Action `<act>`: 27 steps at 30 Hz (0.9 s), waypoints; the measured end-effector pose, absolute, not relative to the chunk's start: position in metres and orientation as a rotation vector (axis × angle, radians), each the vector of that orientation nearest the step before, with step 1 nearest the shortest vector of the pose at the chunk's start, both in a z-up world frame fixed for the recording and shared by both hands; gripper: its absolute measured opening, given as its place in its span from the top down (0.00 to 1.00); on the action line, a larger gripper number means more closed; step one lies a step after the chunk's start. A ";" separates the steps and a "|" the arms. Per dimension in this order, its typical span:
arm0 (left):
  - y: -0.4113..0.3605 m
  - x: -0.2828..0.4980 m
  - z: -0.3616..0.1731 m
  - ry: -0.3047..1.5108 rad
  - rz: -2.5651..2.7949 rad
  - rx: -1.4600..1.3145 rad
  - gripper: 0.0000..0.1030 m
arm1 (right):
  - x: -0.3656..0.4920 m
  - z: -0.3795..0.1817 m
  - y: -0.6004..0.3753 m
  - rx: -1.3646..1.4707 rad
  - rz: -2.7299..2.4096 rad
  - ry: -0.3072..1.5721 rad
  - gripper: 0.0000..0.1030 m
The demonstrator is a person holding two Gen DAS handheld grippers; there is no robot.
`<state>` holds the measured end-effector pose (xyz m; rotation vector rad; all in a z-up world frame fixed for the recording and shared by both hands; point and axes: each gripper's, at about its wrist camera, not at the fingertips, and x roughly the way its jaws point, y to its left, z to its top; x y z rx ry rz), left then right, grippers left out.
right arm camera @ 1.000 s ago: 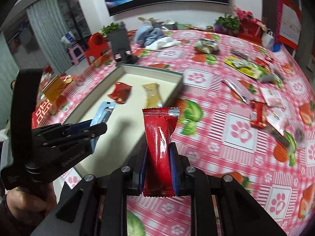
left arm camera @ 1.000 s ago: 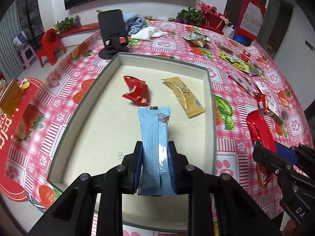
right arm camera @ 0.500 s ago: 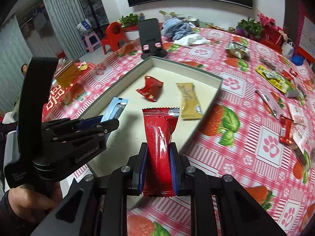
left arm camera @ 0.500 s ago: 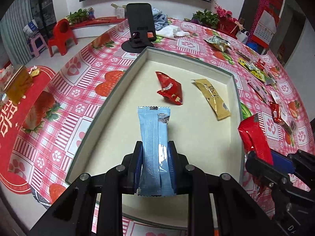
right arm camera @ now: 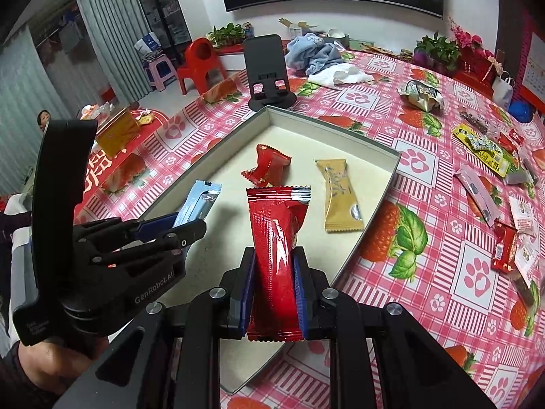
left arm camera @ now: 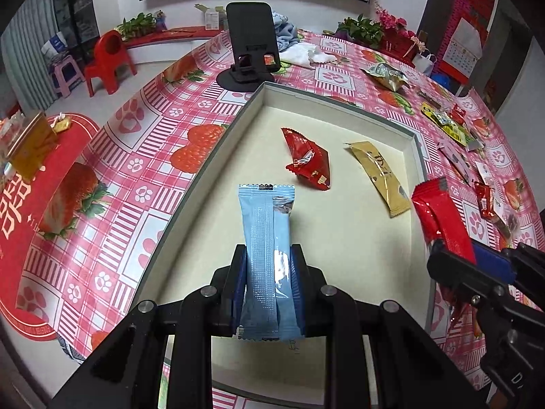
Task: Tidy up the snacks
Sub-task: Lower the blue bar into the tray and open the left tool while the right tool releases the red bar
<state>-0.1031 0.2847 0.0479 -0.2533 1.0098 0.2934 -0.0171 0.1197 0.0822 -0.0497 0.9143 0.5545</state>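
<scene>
My left gripper (left arm camera: 267,266) is shut on a light blue snack packet (left arm camera: 265,235), held over the near half of a shallow cream tray (left arm camera: 218,156). The right gripper (right arm camera: 274,262) is shut on a long red snack packet (right arm camera: 277,238) above the tray's near right part. Each gripper shows in the other's view: the right one (left arm camera: 453,255) at the tray's right rim, the left one (right arm camera: 180,225) at its left side. Inside the tray lie a crumpled red packet (left arm camera: 308,160) and a gold packet (left arm camera: 381,177), side by side toward the far end.
A black phone stand (left arm camera: 250,44) sits just beyond the tray's far corner. Several loose snack packets (right arm camera: 487,150) are scattered on the pink checked tablecloth to the right. Crumpled cloths (right arm camera: 327,61) and potted plants (right arm camera: 439,51) line the table's far edge. A hand (right arm camera: 44,364) holds the left gripper.
Both grippers have shifted sideways over the tray with their packets still clamped; the tray's contents now appear further right in the left wrist view. Nothing was let go.
</scene>
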 end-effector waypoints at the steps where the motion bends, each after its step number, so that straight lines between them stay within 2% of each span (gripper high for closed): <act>1: 0.285 -0.102 0.048 1.010 0.293 -0.252 0.74 | -0.016 0.082 0.120 -0.049 0.552 0.914 0.79; 27: 0.301 -0.078 0.038 1.042 0.311 -0.237 0.73 | 0.035 0.077 0.137 -0.019 0.547 0.979 0.78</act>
